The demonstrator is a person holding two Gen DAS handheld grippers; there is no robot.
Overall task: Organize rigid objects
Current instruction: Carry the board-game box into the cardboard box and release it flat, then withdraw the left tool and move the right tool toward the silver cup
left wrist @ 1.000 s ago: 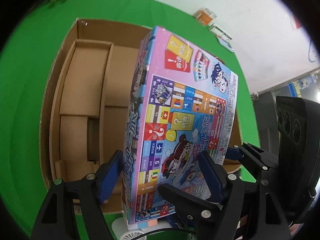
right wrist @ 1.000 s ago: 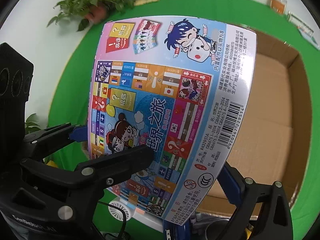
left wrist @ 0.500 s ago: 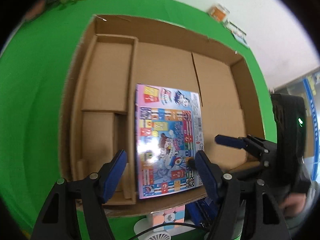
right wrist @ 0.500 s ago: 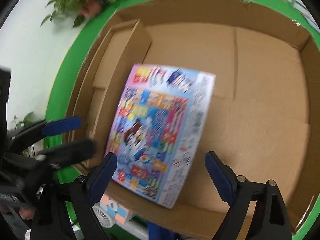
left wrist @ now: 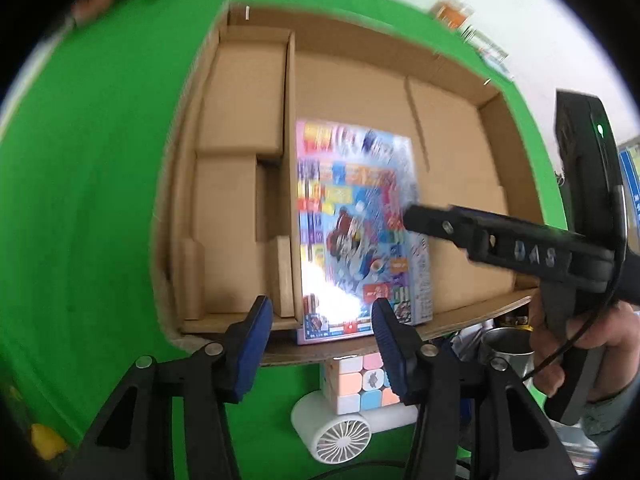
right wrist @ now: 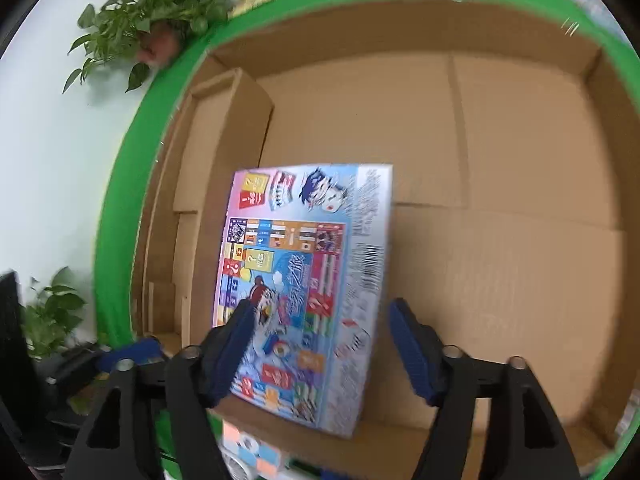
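Game box (left wrist: 360,236) flat in cardboard box (left wrist: 452,160), long axis front-to-back, both grippers closing, empty.

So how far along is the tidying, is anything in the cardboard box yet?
Done: the board game box lies flat in the cardboard box, against its divider. In hand: nothing; the left claw and right claw are both closing on air. Left: the puzzle cube, small white fan and metal cup sit outside.
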